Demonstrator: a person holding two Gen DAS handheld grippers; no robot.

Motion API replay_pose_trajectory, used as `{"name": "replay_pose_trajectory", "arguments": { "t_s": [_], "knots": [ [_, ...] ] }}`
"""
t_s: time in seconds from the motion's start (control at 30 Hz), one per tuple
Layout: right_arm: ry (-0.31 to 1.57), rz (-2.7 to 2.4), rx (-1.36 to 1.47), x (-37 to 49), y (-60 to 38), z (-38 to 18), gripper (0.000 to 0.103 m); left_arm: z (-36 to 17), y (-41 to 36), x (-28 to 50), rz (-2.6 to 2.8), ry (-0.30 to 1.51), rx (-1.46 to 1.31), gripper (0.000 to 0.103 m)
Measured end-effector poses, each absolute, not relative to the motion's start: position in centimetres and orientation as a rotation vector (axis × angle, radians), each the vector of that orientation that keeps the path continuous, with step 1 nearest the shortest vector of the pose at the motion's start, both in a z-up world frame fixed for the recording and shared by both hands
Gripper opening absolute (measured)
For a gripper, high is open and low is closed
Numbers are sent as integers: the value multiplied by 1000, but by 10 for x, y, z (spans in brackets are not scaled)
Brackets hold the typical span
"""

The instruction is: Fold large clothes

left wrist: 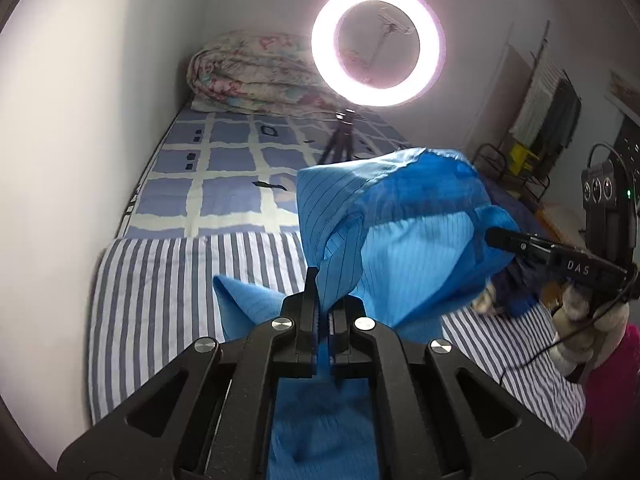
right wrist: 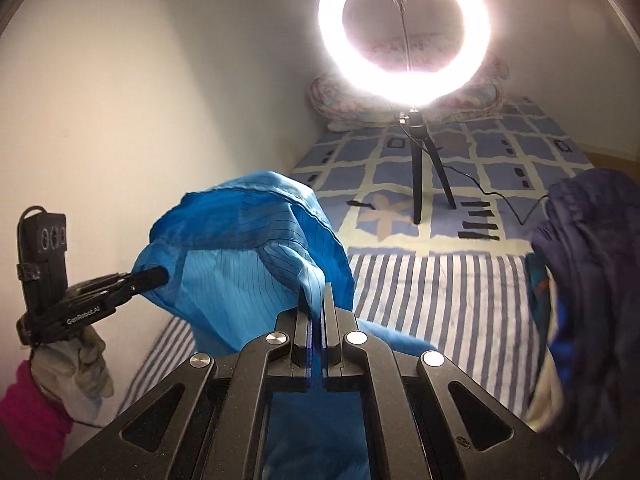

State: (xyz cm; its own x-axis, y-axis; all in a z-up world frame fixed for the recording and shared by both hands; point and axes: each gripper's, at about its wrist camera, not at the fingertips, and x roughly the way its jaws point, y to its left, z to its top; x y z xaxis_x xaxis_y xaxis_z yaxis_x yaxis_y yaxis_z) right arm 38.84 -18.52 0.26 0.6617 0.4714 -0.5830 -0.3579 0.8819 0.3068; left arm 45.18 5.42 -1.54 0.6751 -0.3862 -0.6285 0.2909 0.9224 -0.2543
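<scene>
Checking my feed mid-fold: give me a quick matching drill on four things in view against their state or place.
1 blue garment
2 ring light
3 floral quilt
4 dark garment

a rolled up at the bed's far end
b lit, on a tripod
c pinched by both grippers
d heaped at the right

Pairs: 1-c, 2-b, 3-a, 4-d

My working surface is the bed (right wrist: 440,296). A blue-and-white striped sheet (left wrist: 168,280) covers its near part; a blue checked cover (left wrist: 224,168) lies beyond. A rolled floral quilt (left wrist: 256,72) lies at the far end, a ring light tripod (right wrist: 424,168) stands on the checked cover, and a dark garment pile (right wrist: 588,264) lies at the right.
</scene>
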Motion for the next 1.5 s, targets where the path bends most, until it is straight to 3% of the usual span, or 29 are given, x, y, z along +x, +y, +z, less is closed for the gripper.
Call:
{"name": "replay_pose_trajectory", "arguments": {
  "t_s": [0.4,0.87,1.17,1.4,1.43,1.5],
  "knots": [
    [761,518,122,249,-188,-18,1,-43,43,303,-415,780,-121,0],
    [878,528,-24,149,-179,-106,2,-120,42,200,-414,931,-53,1],
    [881,566,-51,106,-199,-101,8,-103,65,154,-455,924,-77,23],
    [831,538,5,72,-228,-74,15,-82,84,145,-437,877,-163,25],
    [823,530,6,70,-231,-69,17,-79,86,146,-428,874,-162,32],
    [823,504,10,70,-235,-64,33,-78,90,155,-404,876,-185,53]
  ]
}}
